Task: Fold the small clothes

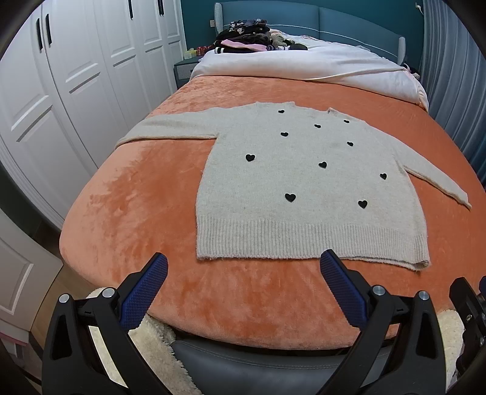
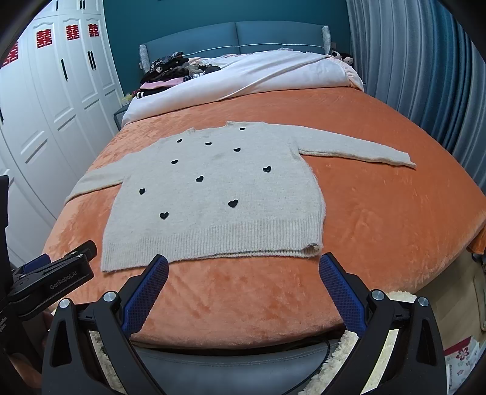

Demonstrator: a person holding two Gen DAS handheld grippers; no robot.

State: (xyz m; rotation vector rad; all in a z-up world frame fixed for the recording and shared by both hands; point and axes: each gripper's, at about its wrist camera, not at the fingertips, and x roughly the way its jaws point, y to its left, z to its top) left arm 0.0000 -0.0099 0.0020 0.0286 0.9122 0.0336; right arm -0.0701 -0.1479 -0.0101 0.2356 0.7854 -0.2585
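Sweater [image 1: 306, 185] [image 2: 212, 194]: beige knit, black hearts, flat on the orange blanket [image 1: 145, 197] [image 2: 379, 212], both sleeves out, ribbed hem at the near edge. Left gripper [image 1: 243, 267]: fingers spread wide, nothing held, just short of the hem. Right gripper [image 2: 243, 267]: likewise spread, empty, near the hem. Beyond the sweater: white duvet [image 1: 303, 63] [image 2: 243, 76], clothes pile [image 1: 249, 36] [image 2: 170, 73], blue headboard [image 1: 303, 18] [image 2: 237, 36].

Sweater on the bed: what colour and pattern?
The sweater is light beige-grey knit with small black hearts scattered over its front; clearest in the left wrist view.
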